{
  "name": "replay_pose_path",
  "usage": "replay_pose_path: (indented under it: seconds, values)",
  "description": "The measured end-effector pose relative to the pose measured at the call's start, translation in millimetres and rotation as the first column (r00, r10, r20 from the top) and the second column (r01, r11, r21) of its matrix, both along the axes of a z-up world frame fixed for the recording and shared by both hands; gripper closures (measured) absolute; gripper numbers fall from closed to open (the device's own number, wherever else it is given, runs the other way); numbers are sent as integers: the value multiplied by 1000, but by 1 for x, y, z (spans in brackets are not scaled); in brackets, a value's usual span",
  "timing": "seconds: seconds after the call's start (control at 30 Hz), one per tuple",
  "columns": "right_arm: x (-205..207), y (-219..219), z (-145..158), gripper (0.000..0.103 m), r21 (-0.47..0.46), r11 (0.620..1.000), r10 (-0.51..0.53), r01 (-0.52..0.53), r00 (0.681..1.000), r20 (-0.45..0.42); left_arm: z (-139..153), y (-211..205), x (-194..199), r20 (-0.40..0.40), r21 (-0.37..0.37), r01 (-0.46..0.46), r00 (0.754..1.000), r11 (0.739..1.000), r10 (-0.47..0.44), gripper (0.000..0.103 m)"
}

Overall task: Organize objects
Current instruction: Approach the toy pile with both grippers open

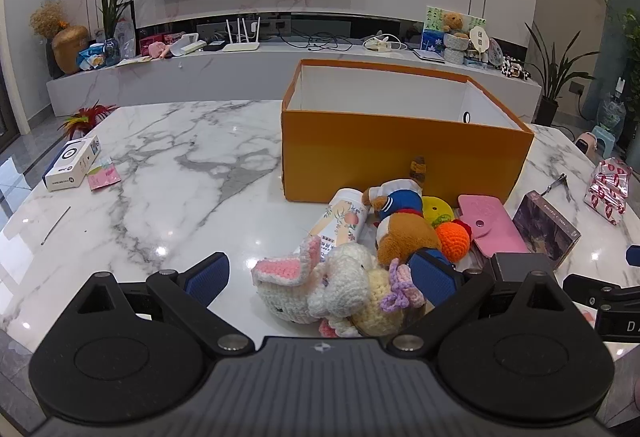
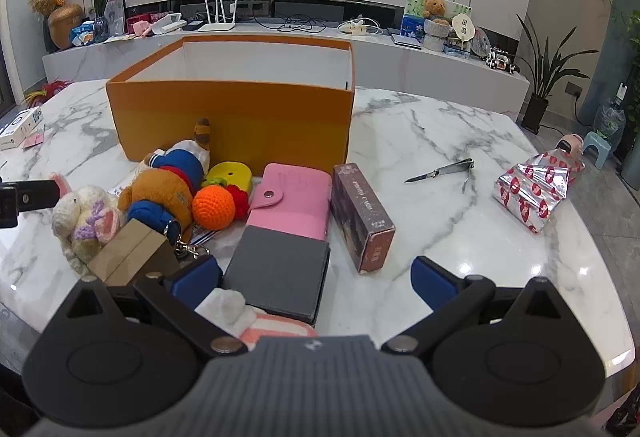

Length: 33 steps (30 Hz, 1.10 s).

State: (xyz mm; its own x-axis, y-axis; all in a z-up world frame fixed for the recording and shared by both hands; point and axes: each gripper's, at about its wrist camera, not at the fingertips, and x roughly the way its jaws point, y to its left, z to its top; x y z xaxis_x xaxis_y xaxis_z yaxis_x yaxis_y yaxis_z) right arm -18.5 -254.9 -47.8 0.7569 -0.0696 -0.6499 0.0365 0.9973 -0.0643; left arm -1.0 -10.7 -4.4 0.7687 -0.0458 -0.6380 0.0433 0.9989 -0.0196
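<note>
Both claws gape wide, empty; we'd drop the left gripper [image 1: 320, 277] squarely over the crochet bunny [image 1: 316, 285], then into the orange box [image 1: 400, 157].

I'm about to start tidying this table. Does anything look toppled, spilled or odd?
Nothing is spilled or broken. The white cylindrical bottle with peach print lies on its side against the brown plush dog in blue clothes, itself toppled, in the pile before the still-empty orange cardboard box. Open nail clippers lie apart.
</note>
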Motion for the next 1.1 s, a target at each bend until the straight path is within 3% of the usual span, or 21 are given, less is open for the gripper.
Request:
replay_pose_path:
  seconds: [1.1]
  values:
    - [0, 3, -4, 1, -8, 1000, 4, -4, 1000, -9, 0, -2, -2, 0, -5, 10, 1000, 1000, -10, 0]
